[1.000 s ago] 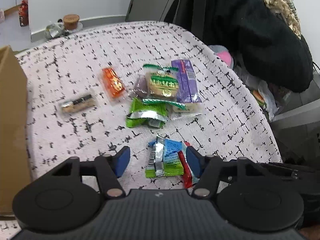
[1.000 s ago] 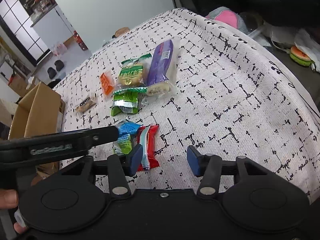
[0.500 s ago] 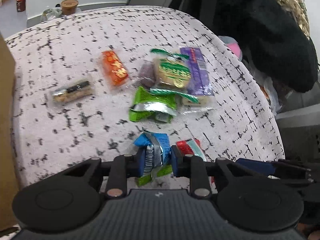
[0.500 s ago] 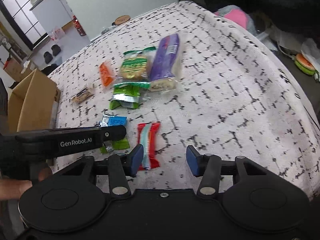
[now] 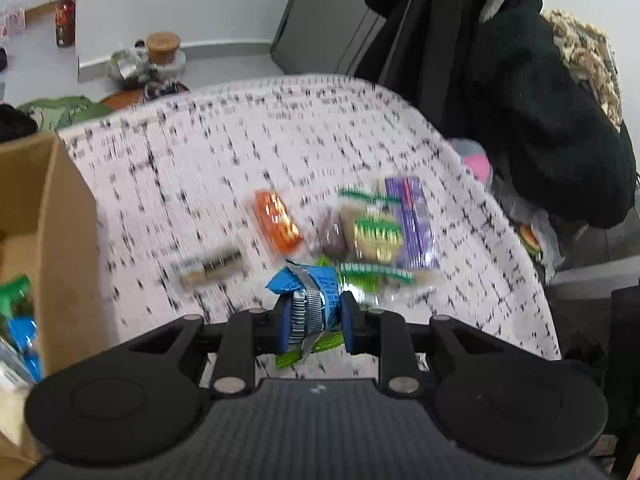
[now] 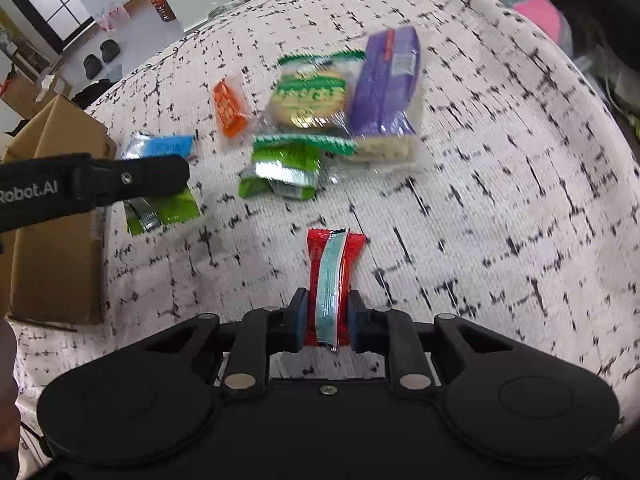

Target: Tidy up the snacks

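My left gripper [image 5: 313,319] is shut on a blue-and-green snack packet [image 5: 310,292] and holds it above the table; it also shows in the right wrist view [image 6: 162,178], beside the cardboard box [image 6: 56,216]. My right gripper [image 6: 327,322] is shut on a red snack packet [image 6: 331,268] with a pale blue stripe, low over the patterned tablecloth [image 6: 500,200]. More snacks lie farther back: an orange packet [image 6: 229,111], a green packet [image 6: 282,172], a green-labelled cake [image 6: 308,96] and a purple pack [image 6: 386,84].
The open cardboard box [image 5: 44,232] at the left holds several snacks. A small brown bar [image 5: 210,267] lies on the cloth. Dark coats [image 5: 520,92] hang behind the table's right side. Jars [image 5: 162,46] sit on the floor beyond.
My left gripper has lifted the blue-and-green packet and moved left toward the box. My right gripper moved forward and closed on the red packet.
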A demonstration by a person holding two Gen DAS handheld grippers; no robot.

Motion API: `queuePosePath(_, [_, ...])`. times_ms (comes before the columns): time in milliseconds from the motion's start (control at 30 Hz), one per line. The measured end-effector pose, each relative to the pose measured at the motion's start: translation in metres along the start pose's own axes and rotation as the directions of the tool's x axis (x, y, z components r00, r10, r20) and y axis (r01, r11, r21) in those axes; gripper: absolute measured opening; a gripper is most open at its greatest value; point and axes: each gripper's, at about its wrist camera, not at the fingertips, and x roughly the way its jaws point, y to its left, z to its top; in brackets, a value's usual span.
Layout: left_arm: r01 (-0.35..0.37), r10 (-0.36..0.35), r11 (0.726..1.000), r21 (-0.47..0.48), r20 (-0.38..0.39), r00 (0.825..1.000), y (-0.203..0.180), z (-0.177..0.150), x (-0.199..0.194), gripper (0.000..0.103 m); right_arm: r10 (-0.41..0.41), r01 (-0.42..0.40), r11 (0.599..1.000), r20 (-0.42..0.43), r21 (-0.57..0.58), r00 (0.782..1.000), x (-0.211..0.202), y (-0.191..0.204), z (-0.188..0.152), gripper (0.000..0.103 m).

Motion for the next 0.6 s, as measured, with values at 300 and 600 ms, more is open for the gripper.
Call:
queuePosePath(300, [-0.023, 0.022, 1.0, 0.017, 0.082, 0.996, -0.002, 0.025, -0.021, 0.024, 0.025, -0.02, 0.998, 0.081, -0.065, 0.996, -0.044, 0.007, 0.03, 0.02])
queuePosePath(600, [-0.056, 0.042, 0.994, 0.096, 0.14, 0.989, -0.01, 0.047, -0.051, 0.024, 0.08, -0.067, 0.994, 0.179, -0.082, 0.981, -0.077, 0.023, 0.066, 0.02])
